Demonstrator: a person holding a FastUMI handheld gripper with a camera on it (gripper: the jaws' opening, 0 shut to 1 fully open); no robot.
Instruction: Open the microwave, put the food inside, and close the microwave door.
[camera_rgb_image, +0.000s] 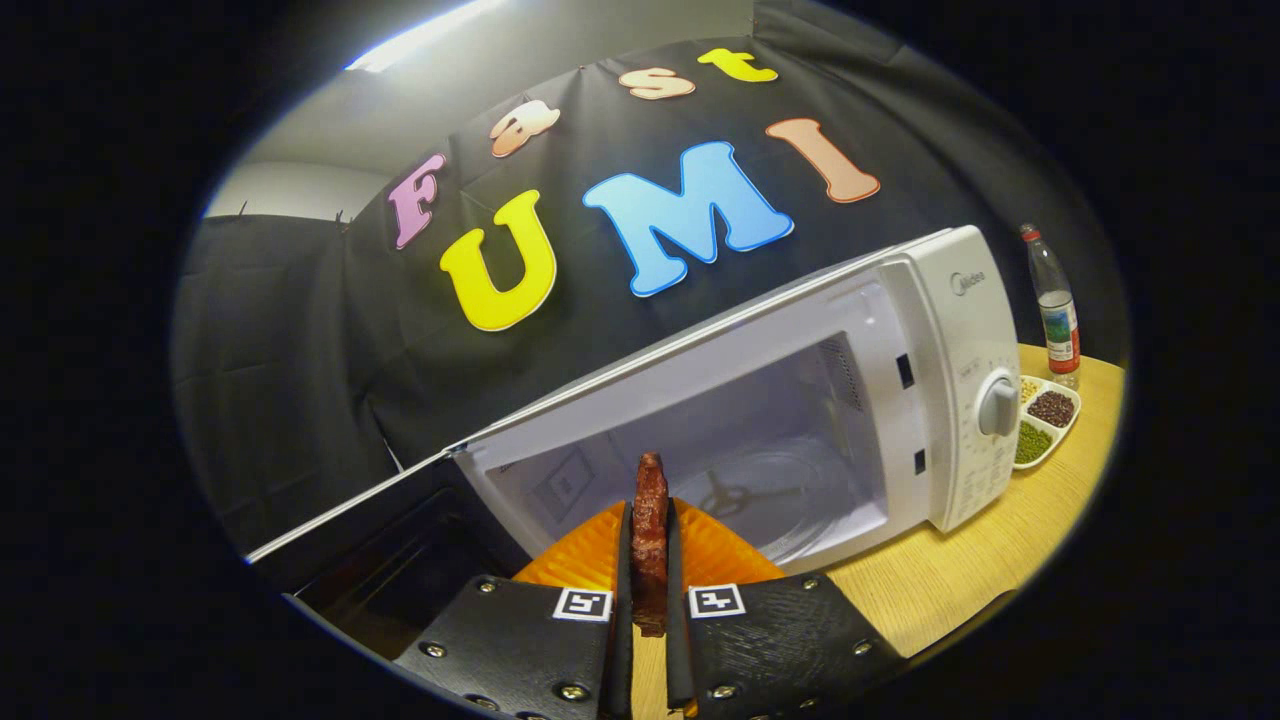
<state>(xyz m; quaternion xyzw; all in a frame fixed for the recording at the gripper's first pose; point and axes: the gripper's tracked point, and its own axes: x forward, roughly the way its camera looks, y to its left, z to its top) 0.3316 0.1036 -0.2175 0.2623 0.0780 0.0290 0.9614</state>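
Note:
A white microwave (950, 380) stands on the wooden table (960, 580) with its door (400, 560) swung wide open to the left. Its white cavity (720, 450) shows a glass turntable (790, 500) inside. My gripper (650, 540) is shut on a flat reddish-brown piece of food (650, 520), held upright on edge between the two fingers. The food sits just in front of the cavity opening, level with its lower edge. The whole scene looks tilted, since I am rolled to one side.
To the right of the microwave, a white divided dish (1045, 420) holds dark and green beans. A plastic bottle (1055, 310) with a red cap stands behind the dish. Black cloth walls close off the back and left.

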